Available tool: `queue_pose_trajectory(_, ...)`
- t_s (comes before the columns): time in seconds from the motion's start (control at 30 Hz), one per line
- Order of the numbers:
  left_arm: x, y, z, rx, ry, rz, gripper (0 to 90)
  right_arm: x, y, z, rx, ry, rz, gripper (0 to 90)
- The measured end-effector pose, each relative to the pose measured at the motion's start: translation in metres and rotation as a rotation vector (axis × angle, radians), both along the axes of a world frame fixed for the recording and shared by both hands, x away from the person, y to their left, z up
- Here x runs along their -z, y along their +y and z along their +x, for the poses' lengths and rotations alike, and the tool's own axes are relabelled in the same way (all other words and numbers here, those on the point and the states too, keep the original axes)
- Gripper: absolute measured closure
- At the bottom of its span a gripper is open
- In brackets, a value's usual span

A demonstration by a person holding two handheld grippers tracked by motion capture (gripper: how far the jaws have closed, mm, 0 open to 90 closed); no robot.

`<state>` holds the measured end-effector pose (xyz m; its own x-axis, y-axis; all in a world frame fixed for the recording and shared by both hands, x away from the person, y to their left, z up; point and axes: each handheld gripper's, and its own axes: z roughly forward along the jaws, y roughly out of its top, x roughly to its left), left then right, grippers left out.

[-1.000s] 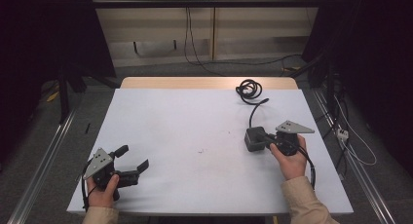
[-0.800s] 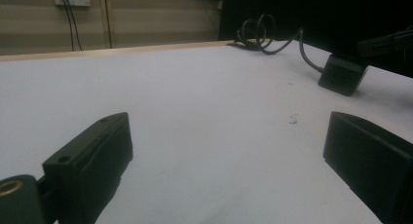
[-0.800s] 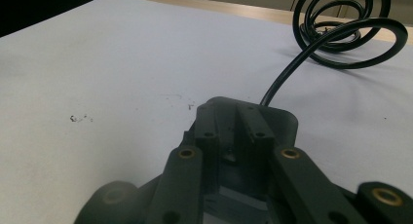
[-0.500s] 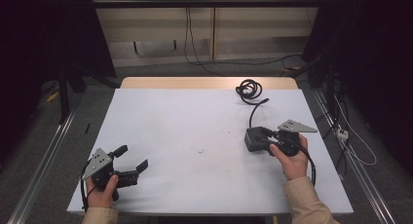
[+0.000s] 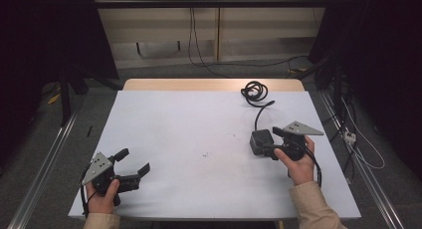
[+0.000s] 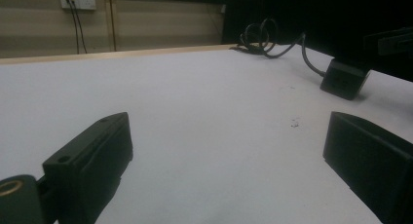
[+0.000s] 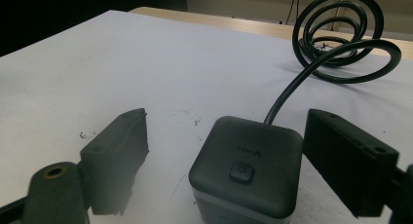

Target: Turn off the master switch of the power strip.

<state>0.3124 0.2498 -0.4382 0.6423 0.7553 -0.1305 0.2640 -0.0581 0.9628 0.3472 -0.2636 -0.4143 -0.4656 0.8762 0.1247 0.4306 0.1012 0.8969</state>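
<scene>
A small black box (image 5: 260, 140) (image 7: 248, 170) with a button on top rests on the white table (image 5: 199, 119). Its black cable runs back to a coil (image 5: 254, 92) (image 7: 341, 36) near the far edge. My right gripper (image 5: 267, 142) (image 7: 226, 124) straddles the box. Its jaws have just been opening and now stand open, with a gap between each pad and the box's sides. At the near left my left gripper (image 5: 135, 160) (image 6: 229, 124) sits low over the table, open, with nothing between its jaws. The left gripper view has the box (image 6: 345, 78) far off to the right.
A strip of bare wood (image 5: 209, 84) edges the table's far side. Cables lie on the floor behind and to the right of the table, and metal rails (image 5: 40, 174) run along both sides. A few small dark specks (image 5: 204, 154) mark the sheet.
The right gripper's jaws have spread away from the black box, which stays where it was on the table. Neither hand has shifted.
</scene>
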Motion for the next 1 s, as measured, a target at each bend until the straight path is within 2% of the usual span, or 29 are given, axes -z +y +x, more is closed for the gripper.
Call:
queue_pose_trajectory(0.43,0.000,-0.002,0.002,0.015,-0.001,-0.001,3.6,0.001,0.002,-0.008,-0.028,0.001,0.000,14.2)
queue_pose_trajectory(0.53,0.000,0.000,0.001,0.010,-0.002,-0.006,3.6,0.001,0.004,-0.009,-0.033,0.002,0.025,13.3)
queue_pose_trajectory(0.77,0.000,-0.001,0.000,0.010,-0.001,-0.005,3.6,0.006,0.006,-0.013,-0.057,0.008,0.039,11.3)
queue_pose_trajectory(1.0,0.000,-0.002,0.000,0.013,-0.001,-0.001,3.6,0.012,0.004,-0.024,-0.060,0.006,0.033,10.7)
